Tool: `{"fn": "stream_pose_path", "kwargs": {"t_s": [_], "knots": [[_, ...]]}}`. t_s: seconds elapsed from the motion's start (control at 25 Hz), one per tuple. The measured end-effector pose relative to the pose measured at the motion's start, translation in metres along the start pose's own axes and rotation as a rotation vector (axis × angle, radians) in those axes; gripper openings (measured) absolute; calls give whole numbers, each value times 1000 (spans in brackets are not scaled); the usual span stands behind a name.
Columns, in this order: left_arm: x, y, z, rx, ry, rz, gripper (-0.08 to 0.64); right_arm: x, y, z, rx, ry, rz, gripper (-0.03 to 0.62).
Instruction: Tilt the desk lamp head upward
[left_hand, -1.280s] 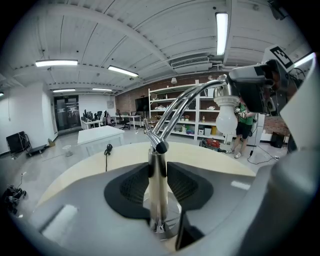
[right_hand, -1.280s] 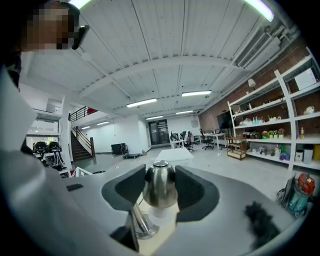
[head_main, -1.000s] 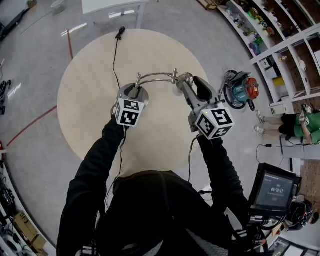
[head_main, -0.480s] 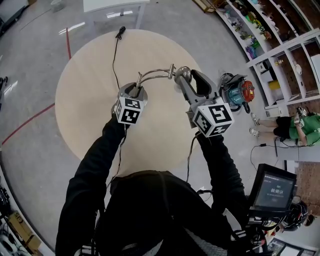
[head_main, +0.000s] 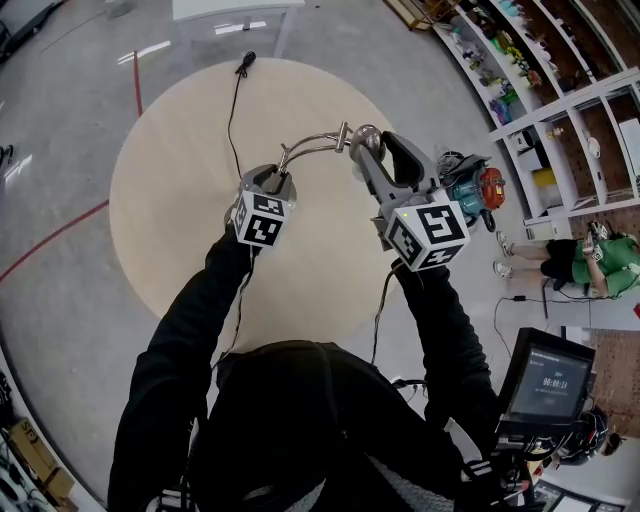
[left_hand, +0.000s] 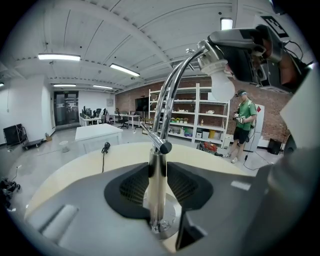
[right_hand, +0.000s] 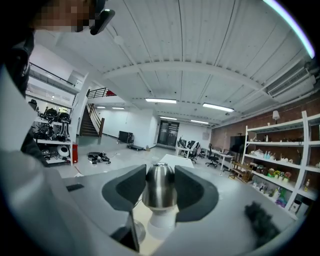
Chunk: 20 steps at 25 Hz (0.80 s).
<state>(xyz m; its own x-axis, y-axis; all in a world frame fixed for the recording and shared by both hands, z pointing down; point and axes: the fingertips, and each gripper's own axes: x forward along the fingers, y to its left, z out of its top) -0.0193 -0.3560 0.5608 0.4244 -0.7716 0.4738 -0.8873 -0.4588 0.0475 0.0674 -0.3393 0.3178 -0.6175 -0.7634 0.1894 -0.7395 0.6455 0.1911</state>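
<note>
Lamp head (right_hand: 159, 192) clamped in right gripper (right_hand: 160, 179) — upright post (left_hand: 156, 202) clamped in left gripper (left_hand: 157, 176), lower down.

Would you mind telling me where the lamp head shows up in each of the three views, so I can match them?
Head view: lamp head sits above centre, slightly right.
Left gripper view: lamp head is at upper right, at the end of the curved chrome arm.
Right gripper view: lamp head is low centre.
Shared landmark: the white table in the background.
</note>
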Motion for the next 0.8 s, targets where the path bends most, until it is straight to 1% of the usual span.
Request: {"fn": "stream_pose_path", "kwargs": {"t_s": [0.24, 0.8], "knots": [[-1, -2, 0, 5, 3, -8, 120, 8, 9, 13, -50, -20, 25, 187], [-2, -6, -2, 14, 7, -14, 120, 17, 20, 24, -92, -54, 53, 187]]}}
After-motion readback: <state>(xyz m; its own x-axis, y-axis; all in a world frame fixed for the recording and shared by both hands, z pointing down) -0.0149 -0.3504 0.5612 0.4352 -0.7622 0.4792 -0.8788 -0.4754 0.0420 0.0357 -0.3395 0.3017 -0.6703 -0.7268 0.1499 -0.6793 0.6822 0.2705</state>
